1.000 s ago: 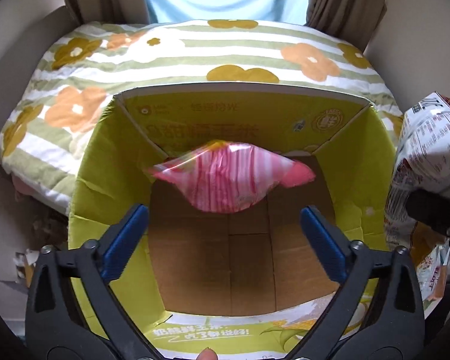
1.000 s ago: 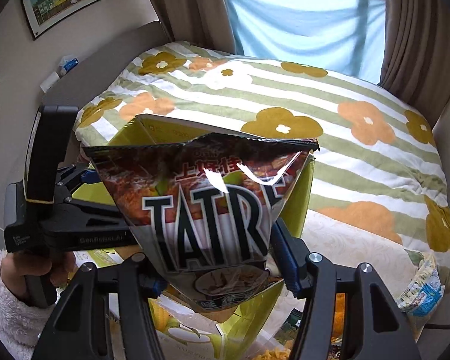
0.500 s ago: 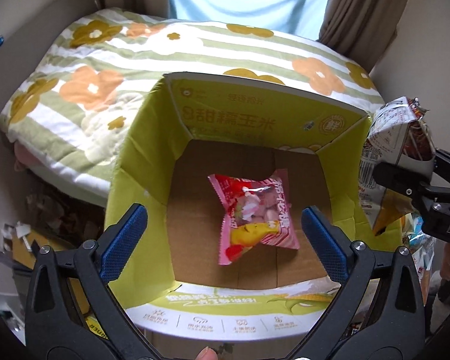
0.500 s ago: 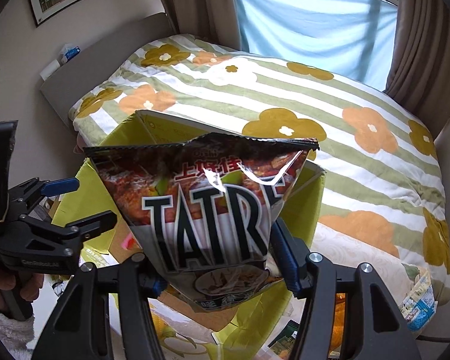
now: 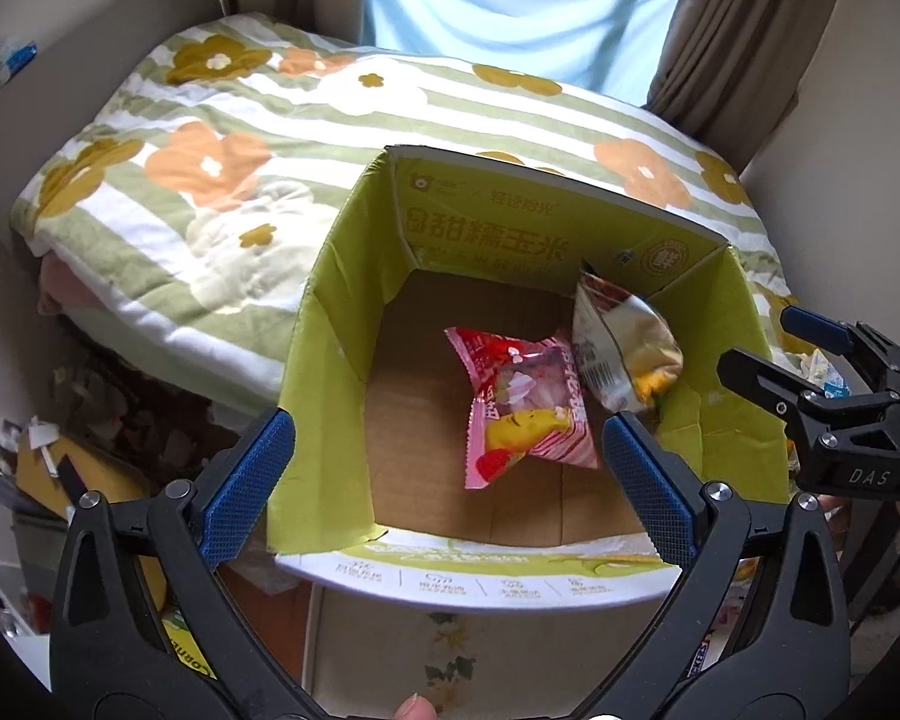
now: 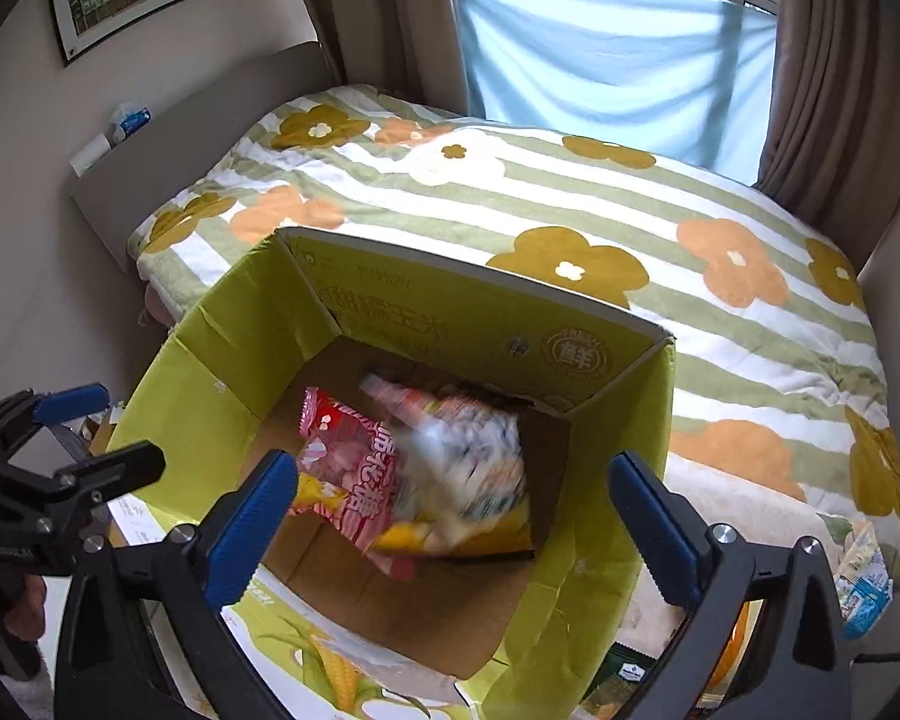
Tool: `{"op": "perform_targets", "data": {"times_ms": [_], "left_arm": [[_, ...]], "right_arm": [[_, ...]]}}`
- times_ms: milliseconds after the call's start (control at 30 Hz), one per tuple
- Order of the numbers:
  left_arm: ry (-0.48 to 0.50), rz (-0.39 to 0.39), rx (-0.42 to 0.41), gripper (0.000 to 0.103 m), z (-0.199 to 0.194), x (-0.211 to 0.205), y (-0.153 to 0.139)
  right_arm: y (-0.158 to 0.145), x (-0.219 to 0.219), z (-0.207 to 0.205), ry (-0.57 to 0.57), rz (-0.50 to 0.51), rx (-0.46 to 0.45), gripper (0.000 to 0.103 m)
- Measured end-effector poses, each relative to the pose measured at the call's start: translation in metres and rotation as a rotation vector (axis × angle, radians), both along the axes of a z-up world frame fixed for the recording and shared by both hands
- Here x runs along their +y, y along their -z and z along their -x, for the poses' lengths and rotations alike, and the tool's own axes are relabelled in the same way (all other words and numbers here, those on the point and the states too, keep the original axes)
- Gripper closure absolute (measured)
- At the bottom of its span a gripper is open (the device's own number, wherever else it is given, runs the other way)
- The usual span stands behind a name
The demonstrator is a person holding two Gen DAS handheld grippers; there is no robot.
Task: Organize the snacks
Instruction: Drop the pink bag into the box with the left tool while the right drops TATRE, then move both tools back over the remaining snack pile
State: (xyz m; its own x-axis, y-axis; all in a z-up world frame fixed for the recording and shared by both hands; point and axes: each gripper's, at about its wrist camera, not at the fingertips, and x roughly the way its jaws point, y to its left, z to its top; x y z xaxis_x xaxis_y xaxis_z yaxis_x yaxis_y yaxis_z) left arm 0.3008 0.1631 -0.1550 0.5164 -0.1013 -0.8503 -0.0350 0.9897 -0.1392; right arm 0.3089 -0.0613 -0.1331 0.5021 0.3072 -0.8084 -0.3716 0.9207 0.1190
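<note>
The right gripper (image 6: 450,516) is opening with nothing between its jaws, the left gripper (image 5: 447,480) gapes empty too, and in the yellow-green box (image 5: 330,324) below a blurred chip bag (image 6: 468,462) lies against a pink candy bag (image 5: 525,408).

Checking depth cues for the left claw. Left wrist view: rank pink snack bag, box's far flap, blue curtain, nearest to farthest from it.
1. pink snack bag: on the box floor, just ahead of the left claw, right of centre.
2. box's far flap: upright, behind the bag.
3. blue curtain: beyond the bed, top.
</note>
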Motion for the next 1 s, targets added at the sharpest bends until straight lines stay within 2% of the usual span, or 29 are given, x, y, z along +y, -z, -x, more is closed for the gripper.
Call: {"op": "perform_targets", "data": {"times_ms": [233, 567, 700, 1000], "left_arm": [[0.004, 0.019, -0.02, 0.001, 0.021, 0.006, -0.009], [0.009, -0.015, -0.1, 0.001, 0.052, 0.014, -0.048], [0.045, -0.014, -0.131, 0.001, 0.066, 0.008, -0.062], [0.188, 0.037, -0.146, 0.001, 0.088, -0.038, -0.061]], "right_arm": [[-0.011, -0.001, 0.027, -0.024, -0.015, -0.001, 0.0], [-0.049, -0.002, 0.073, 0.044, -0.031, -0.095, 0.0], [-0.065, -0.012, 0.1, 0.083, 0.0, -0.141, 0.0], [-0.085, -0.065, 0.153, 0.224, 0.044, -0.187, 0.0]]}}
